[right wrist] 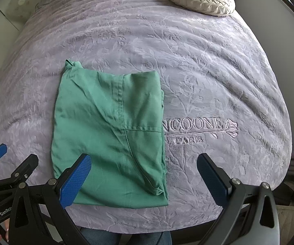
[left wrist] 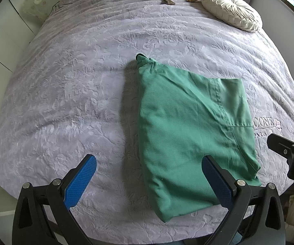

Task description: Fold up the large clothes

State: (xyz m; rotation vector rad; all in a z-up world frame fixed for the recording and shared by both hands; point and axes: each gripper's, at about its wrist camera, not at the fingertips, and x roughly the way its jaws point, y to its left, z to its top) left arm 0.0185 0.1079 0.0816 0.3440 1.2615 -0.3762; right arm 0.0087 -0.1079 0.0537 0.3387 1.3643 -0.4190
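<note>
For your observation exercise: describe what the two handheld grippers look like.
Both the left gripper and right gripper share one build: black angular frames with silver round bolts and blue textured finger pads. White lettering starting "GenRob" marks one body.

2 wrist fisheyes, side by side, looking down along bed (left wrist: 65,81), sharing green garment (left wrist: 187,132).

Shirt (left wrist: 187,126) plain green. Bedspread (left wrist: 75,77) lilac w/ embossed floral pattern, stitched lettering. Pillow (left wrist: 231,10) cream, pleated. Tongs' pads (left wrist: 80,181) blue, textured; frames black.
</note>
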